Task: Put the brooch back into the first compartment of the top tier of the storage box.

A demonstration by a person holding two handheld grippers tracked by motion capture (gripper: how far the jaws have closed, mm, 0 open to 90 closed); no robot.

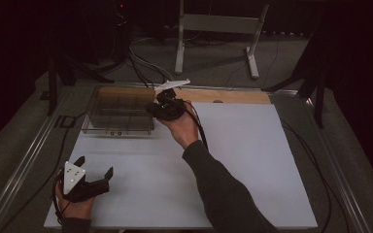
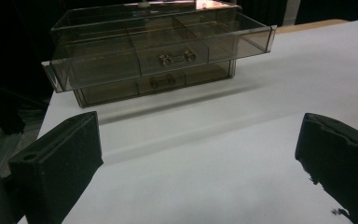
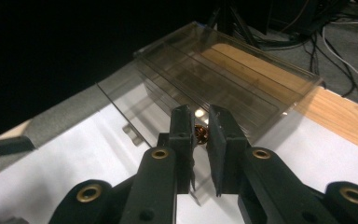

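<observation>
My right tool (image 3: pixel 199 133) pinches a small coppery round piece (image 3: pixel 200 134) beside the smoky clear plastic drawer box (image 3: pixel 223 79) on the white tabletop (image 1: pixel 233 160). My left tool (image 2: pixel 200 158) rests wide open, empty.

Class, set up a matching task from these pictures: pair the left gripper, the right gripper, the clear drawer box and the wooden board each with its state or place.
Things:
1. left gripper
2. right gripper
3. clear drawer box
4. wooden board

States or places:
A. top drawer pulled out
B. jaws wide apart, nothing between them
C. along the table's far edge
D. jaws close together around a small coppery thing

Pairs: 1-B, 2-D, 3-A, 4-C
</observation>
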